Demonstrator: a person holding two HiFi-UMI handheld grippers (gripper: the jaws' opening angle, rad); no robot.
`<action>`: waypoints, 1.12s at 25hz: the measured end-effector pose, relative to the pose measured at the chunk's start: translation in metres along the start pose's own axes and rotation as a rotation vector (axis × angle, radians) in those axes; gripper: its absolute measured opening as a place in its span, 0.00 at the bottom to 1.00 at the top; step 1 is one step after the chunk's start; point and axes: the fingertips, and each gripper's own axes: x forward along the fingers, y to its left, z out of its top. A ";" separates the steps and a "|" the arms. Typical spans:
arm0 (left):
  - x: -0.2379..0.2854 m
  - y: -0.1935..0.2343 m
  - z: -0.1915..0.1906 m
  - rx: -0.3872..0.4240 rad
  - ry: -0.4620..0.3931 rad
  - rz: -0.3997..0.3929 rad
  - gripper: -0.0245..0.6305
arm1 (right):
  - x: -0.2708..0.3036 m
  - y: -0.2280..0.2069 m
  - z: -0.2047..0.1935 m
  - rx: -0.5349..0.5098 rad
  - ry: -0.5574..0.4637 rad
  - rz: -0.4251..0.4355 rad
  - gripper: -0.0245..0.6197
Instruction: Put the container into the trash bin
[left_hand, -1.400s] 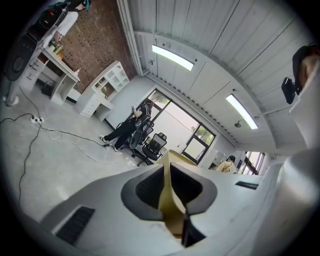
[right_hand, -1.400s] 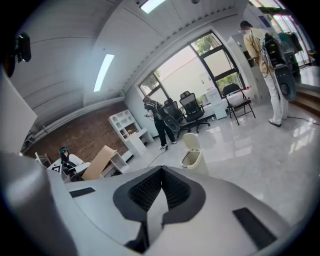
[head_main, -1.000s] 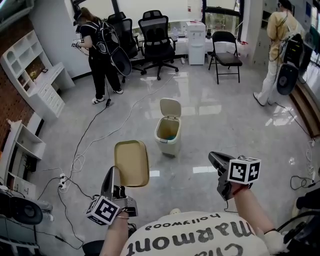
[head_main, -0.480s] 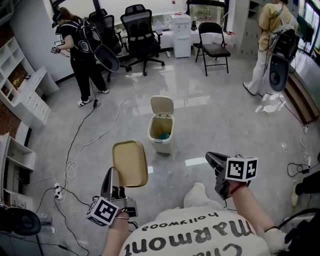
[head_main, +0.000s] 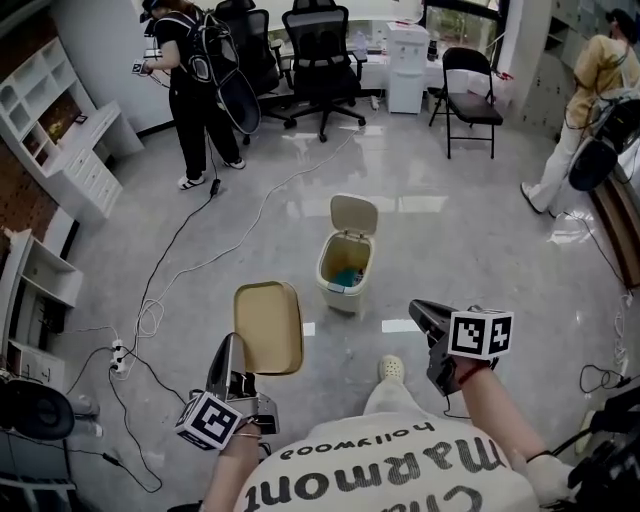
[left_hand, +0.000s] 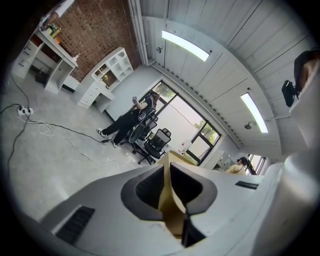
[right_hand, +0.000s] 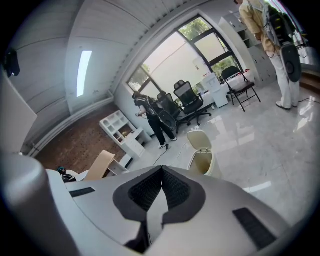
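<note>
Firmly between left gripper (head_main: 226, 345) jaws, lower left, the tan container (head_main: 268, 327); right gripper (head_main: 416, 308) jaws together, empty; trash bin (head_main: 343, 266) mid-frame.

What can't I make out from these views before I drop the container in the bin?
- Bottom of the bin: in the head view its own wall hides it; only something bluish shows inside.
- Far face of the container: the head view shows one side only. In the left gripper view the left gripper covers all but an edge.
- Lower part of the bin: in the right gripper view it is behind the right gripper.
</note>
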 end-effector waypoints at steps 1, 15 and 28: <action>0.006 0.000 0.002 -0.005 -0.008 0.006 0.09 | 0.008 -0.001 0.009 -0.008 0.006 0.010 0.04; 0.112 -0.013 -0.006 -0.061 -0.051 0.038 0.09 | 0.078 -0.054 0.113 -0.073 0.076 0.064 0.04; 0.195 -0.031 -0.025 -0.037 -0.065 0.093 0.09 | 0.105 -0.121 0.173 -0.087 0.137 0.072 0.04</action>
